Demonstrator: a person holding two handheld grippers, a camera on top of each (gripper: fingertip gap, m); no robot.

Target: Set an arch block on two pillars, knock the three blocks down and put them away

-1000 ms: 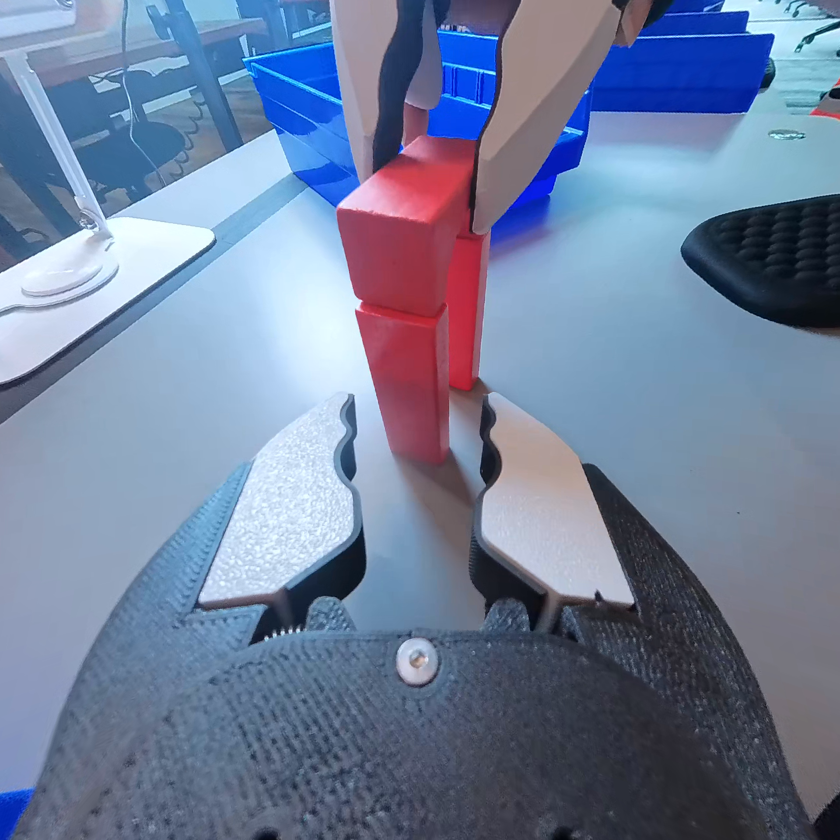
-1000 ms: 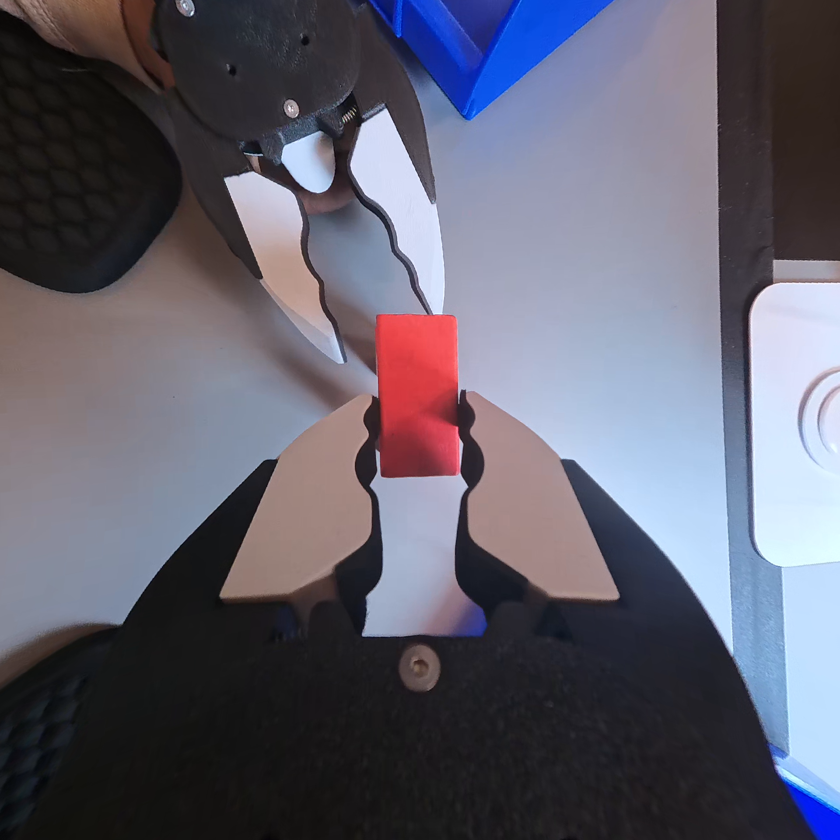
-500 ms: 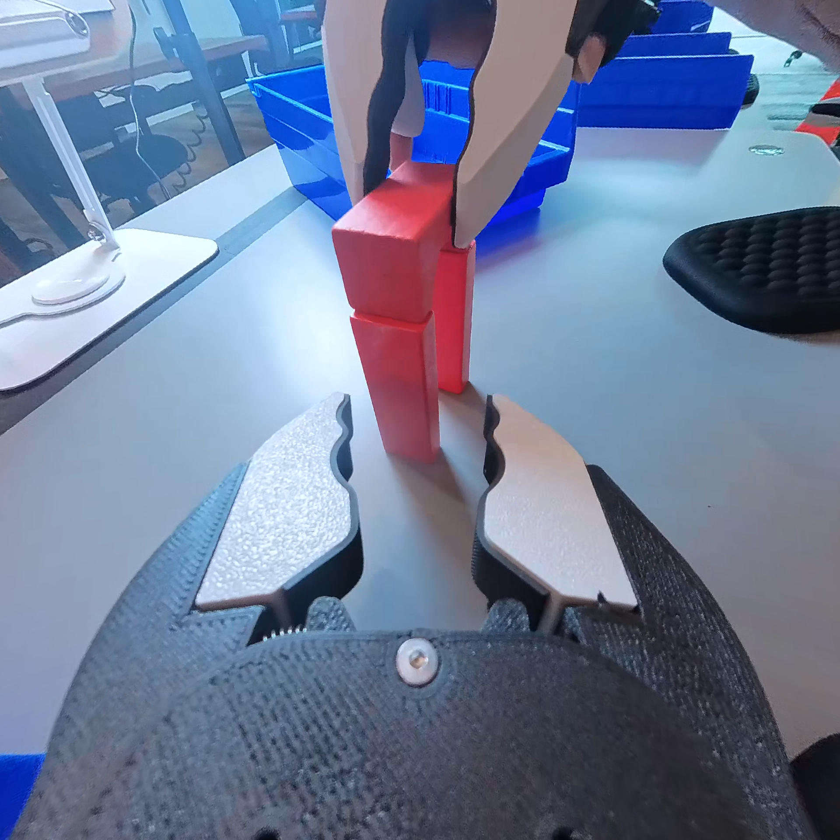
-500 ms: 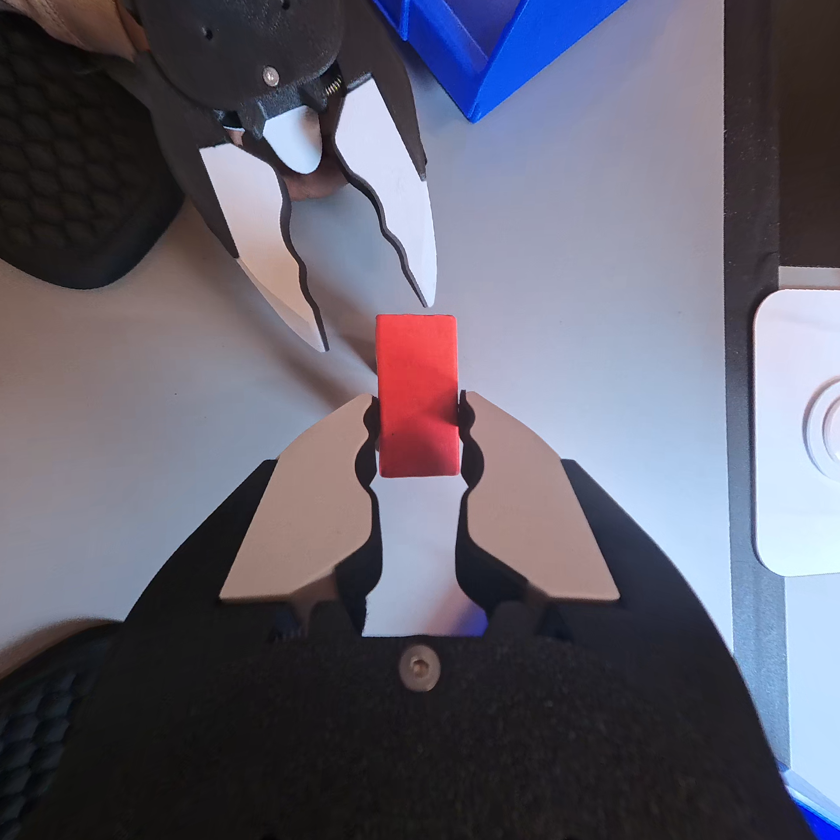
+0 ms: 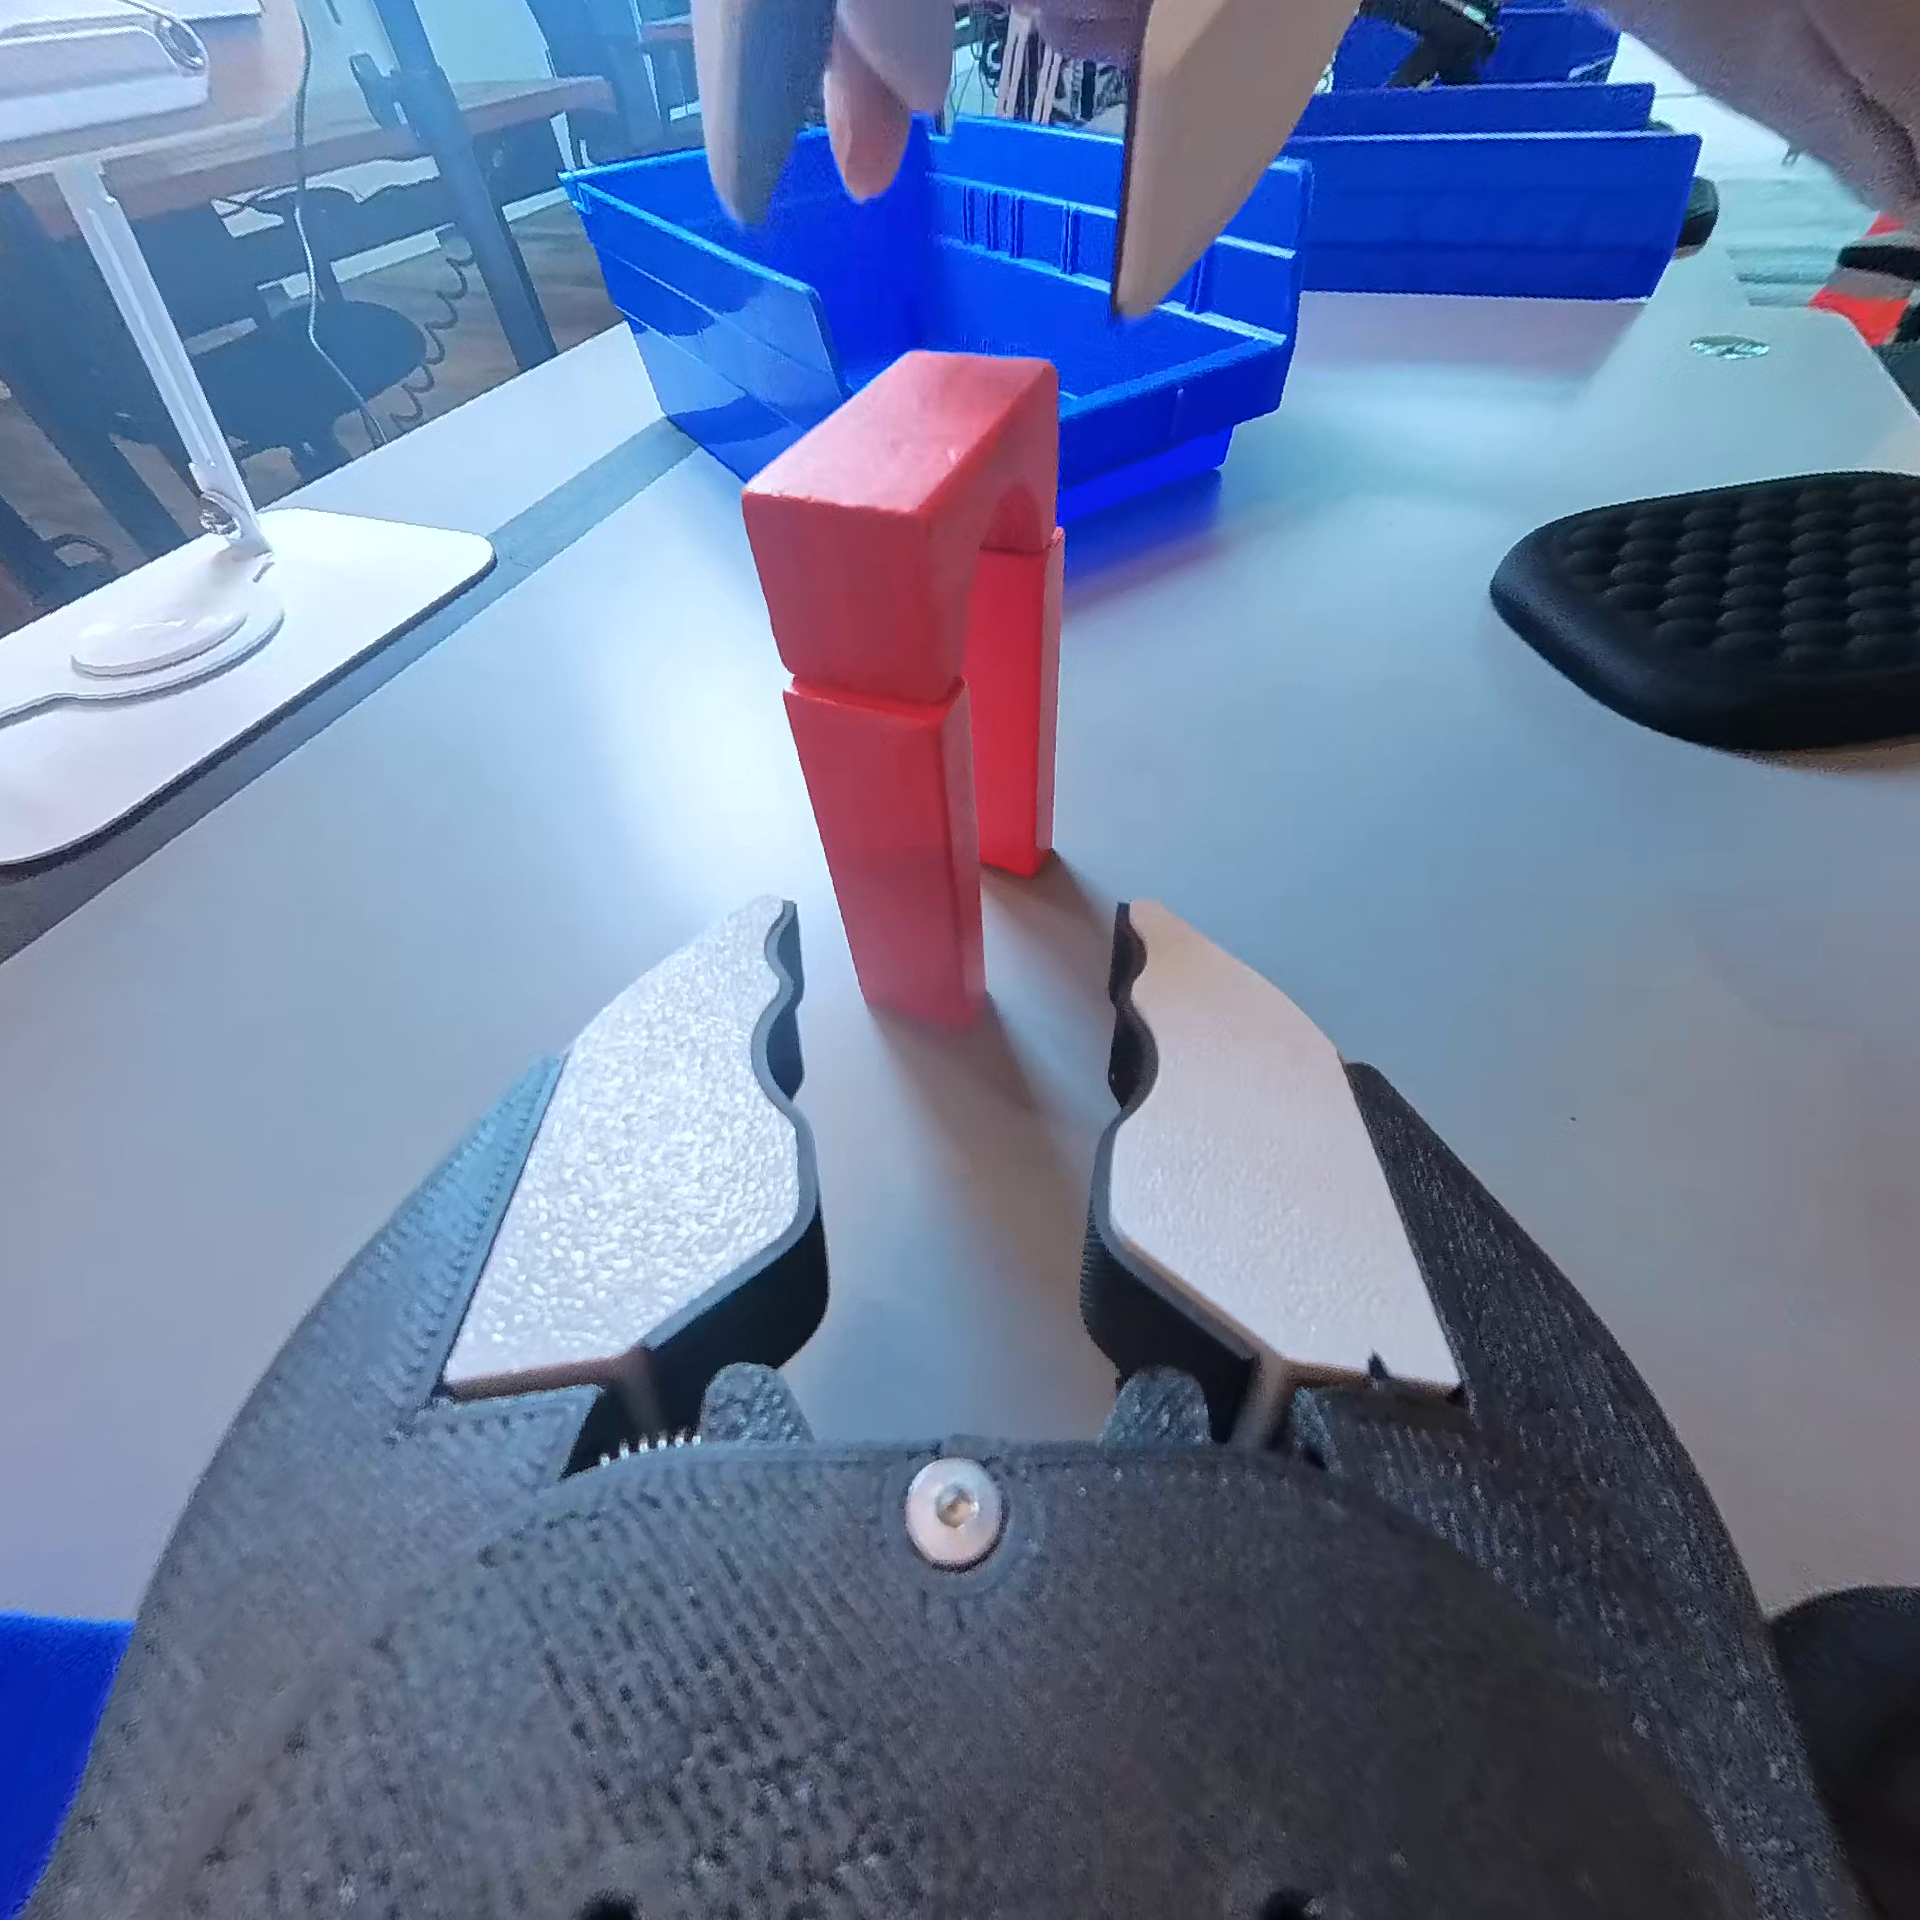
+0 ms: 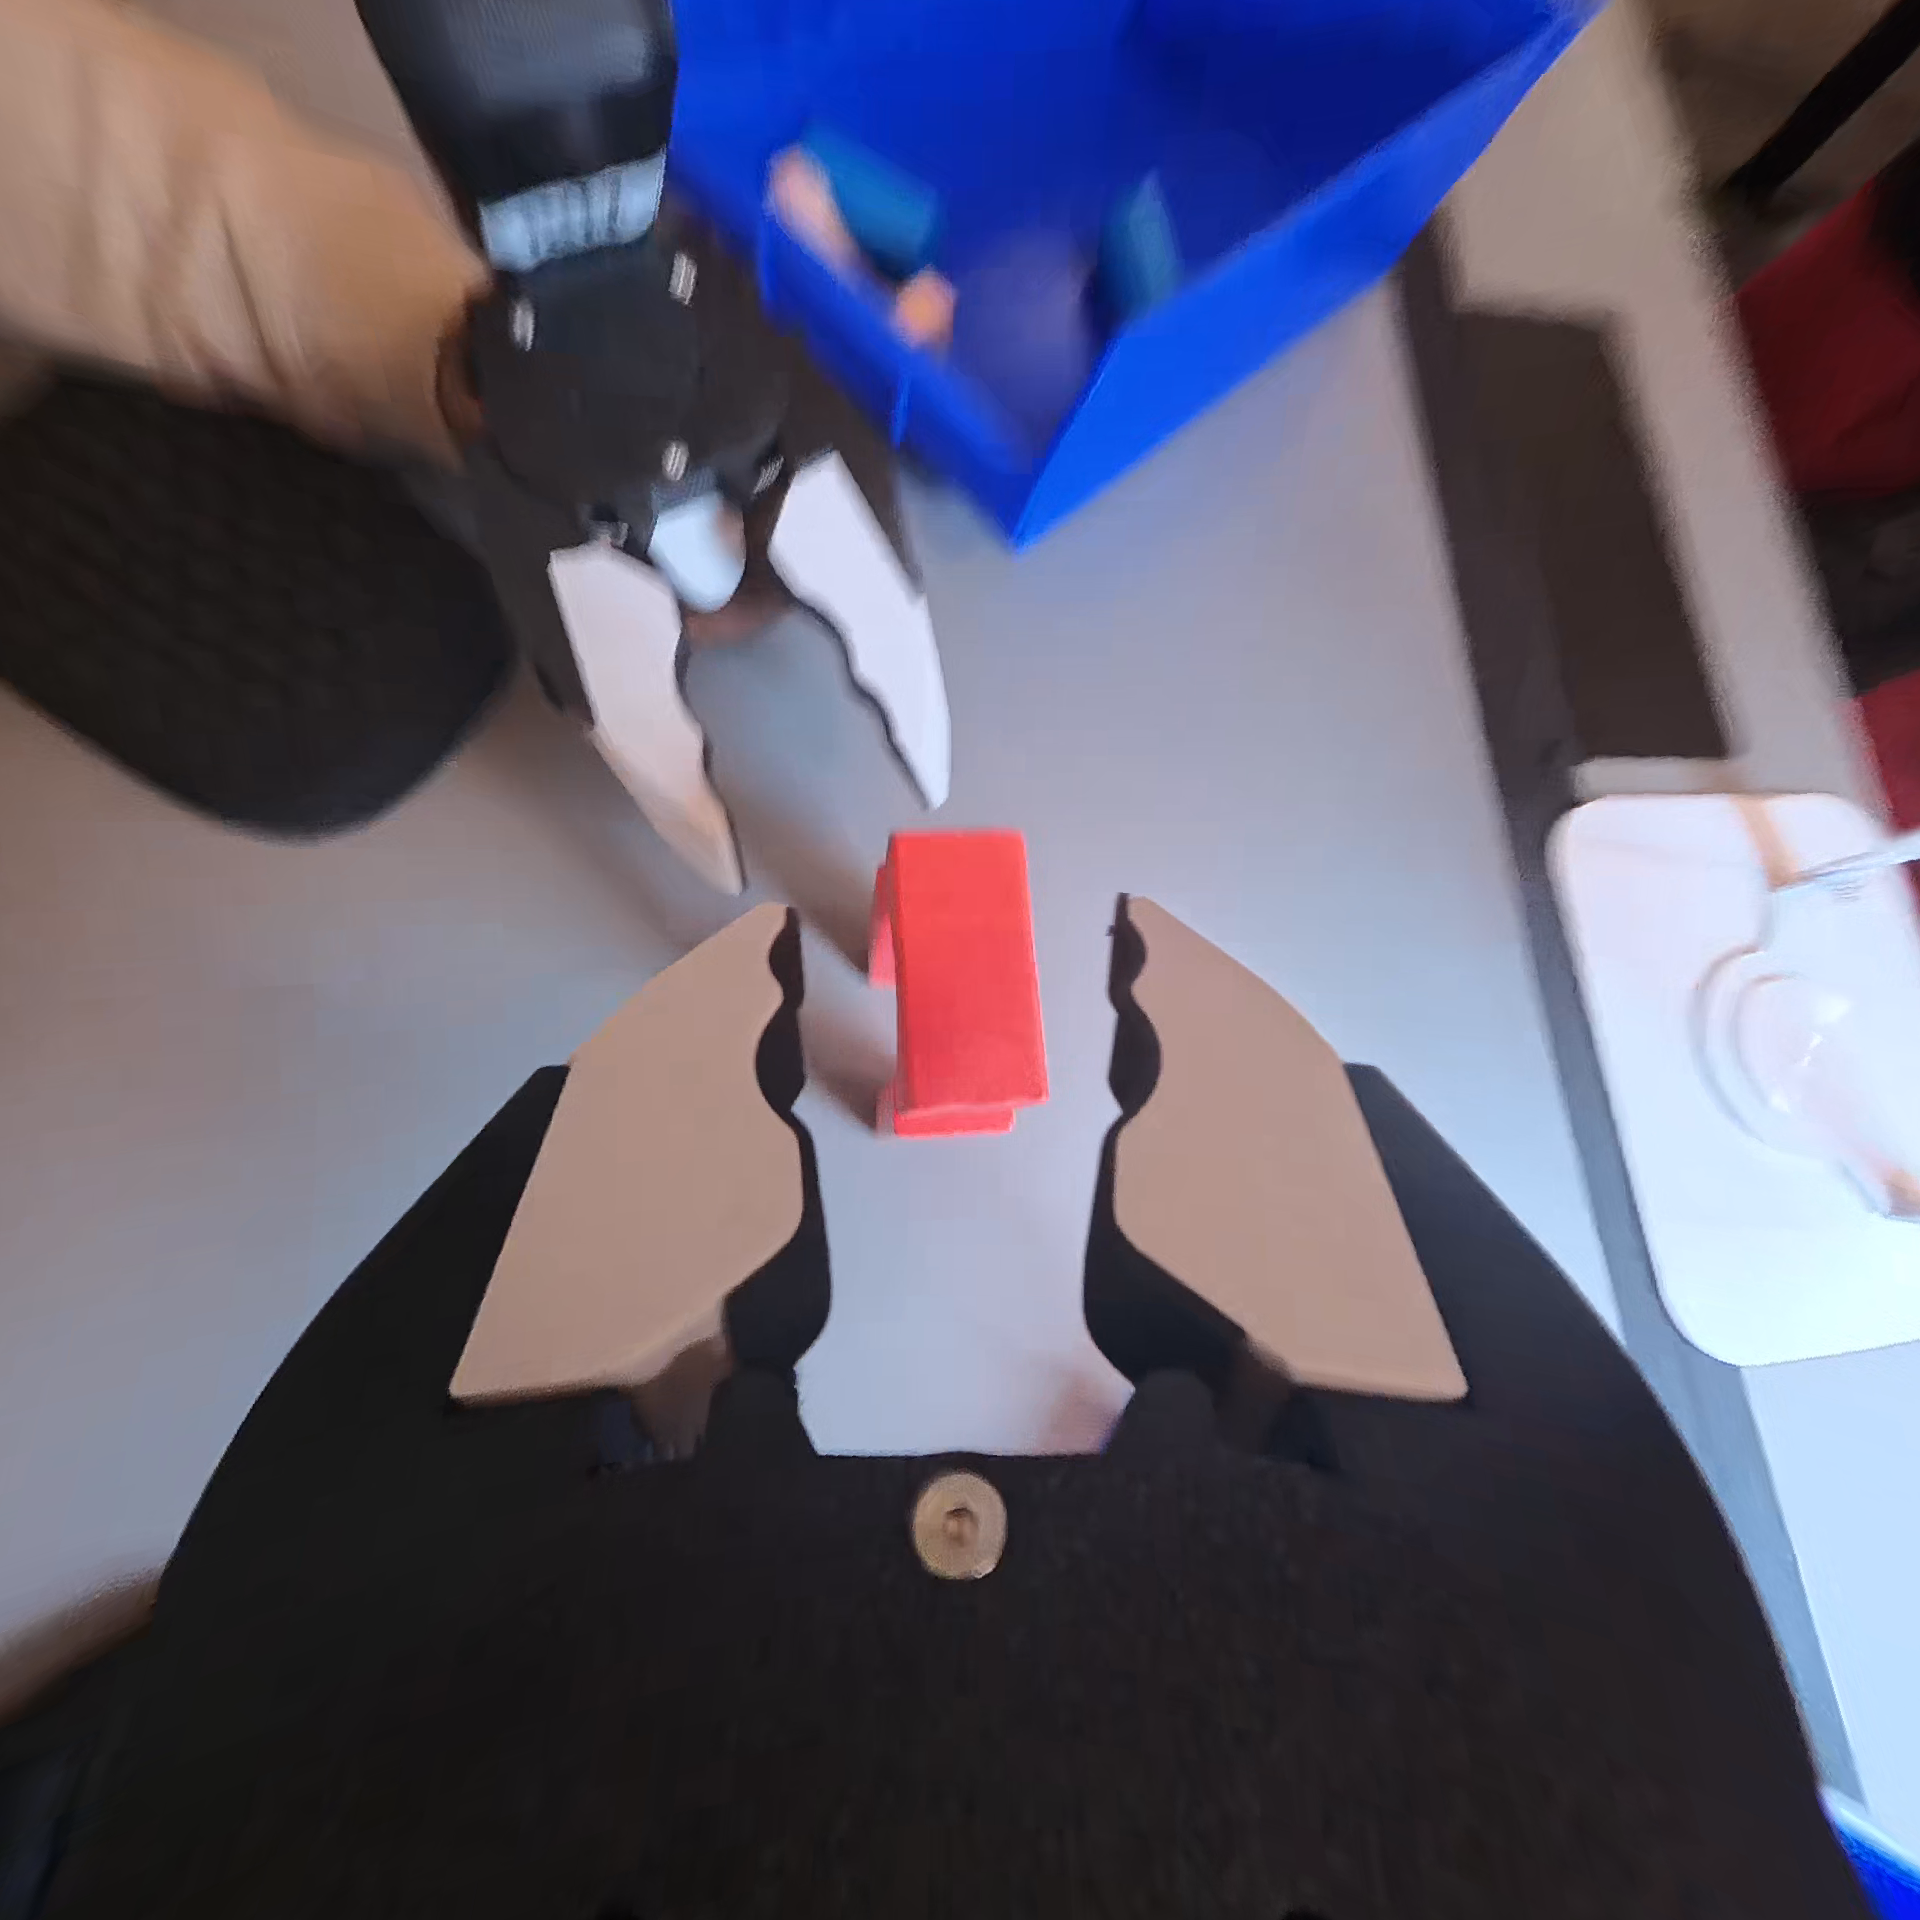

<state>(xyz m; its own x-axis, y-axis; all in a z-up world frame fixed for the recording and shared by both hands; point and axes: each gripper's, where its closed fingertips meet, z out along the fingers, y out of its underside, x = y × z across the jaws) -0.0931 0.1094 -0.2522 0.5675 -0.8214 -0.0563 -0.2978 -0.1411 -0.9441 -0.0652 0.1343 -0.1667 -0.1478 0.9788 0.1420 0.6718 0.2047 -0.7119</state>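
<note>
A red arch block [image 5: 894, 520] rests on two upright red pillars, the near one [image 5: 904, 852] and the far one [image 5: 1018, 707], on the grey table [image 5: 1351, 935]. My left gripper [image 5: 956, 935] is open and empty, low on the table just in front of the near pillar. My right gripper [image 6: 956, 925] is open and empty, raised above the arch [image 6: 966, 966]. Its fingers [image 5: 1184, 156] show blurred over the arch in the left wrist view. The left gripper also shows in the right wrist view [image 6: 831, 842], beyond the arch.
A blue bin [image 5: 748, 312] stands behind the arch, with more blue bins [image 5: 1507, 187] farther back. A black dimpled pad [image 5: 1745, 613] lies at the right. A white lamp base [image 5: 187, 644] lies at the left, past a dark seam in the table. Spacing between my two grippers at the tips: around 10 cm. My right tips are roughly 4 cm from the red arch block [image 5: 894, 520].
My right gripper has opened, let go of the arch and lifted away; the arch stays on the pillars. My left gripper has pulled back a little.
</note>
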